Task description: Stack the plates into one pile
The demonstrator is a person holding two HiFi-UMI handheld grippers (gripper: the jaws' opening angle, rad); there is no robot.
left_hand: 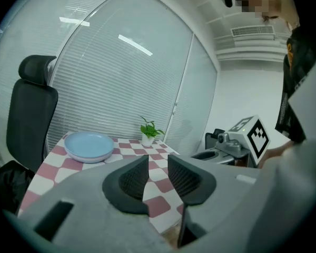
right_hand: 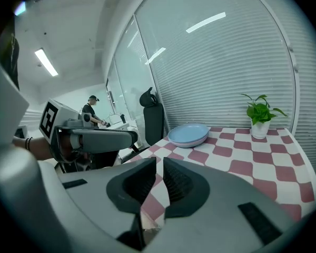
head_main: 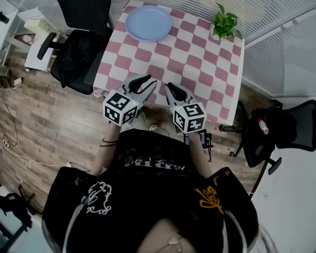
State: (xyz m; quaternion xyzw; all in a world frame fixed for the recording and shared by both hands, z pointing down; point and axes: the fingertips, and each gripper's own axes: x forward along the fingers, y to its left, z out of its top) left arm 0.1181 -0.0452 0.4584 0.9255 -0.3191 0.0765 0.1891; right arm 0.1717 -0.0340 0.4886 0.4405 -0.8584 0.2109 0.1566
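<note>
A pile of light blue plates (head_main: pixel 148 22) sits at the far left corner of the pink-and-white checked table (head_main: pixel 189 62). The pile shows ahead in the left gripper view (left_hand: pixel 88 145) and in the right gripper view (right_hand: pixel 188 135). Both grippers hang side by side over the table's near edge, well short of the plates. My left gripper (head_main: pixel 150 83) (left_hand: pixel 158 158) is open, with a clear gap and nothing in it. My right gripper (head_main: pixel 171 87) (right_hand: pixel 159 159) is shut to a thin slit and holds nothing.
A small potted plant (head_main: pixel 224 24) (right_hand: pixel 260 115) stands at the table's far right corner. A black office chair (head_main: pixel 81 36) stands at the table's left side and another (head_main: pixel 289 130) off to the right. A person (right_hand: pixel 92 109) stands far back.
</note>
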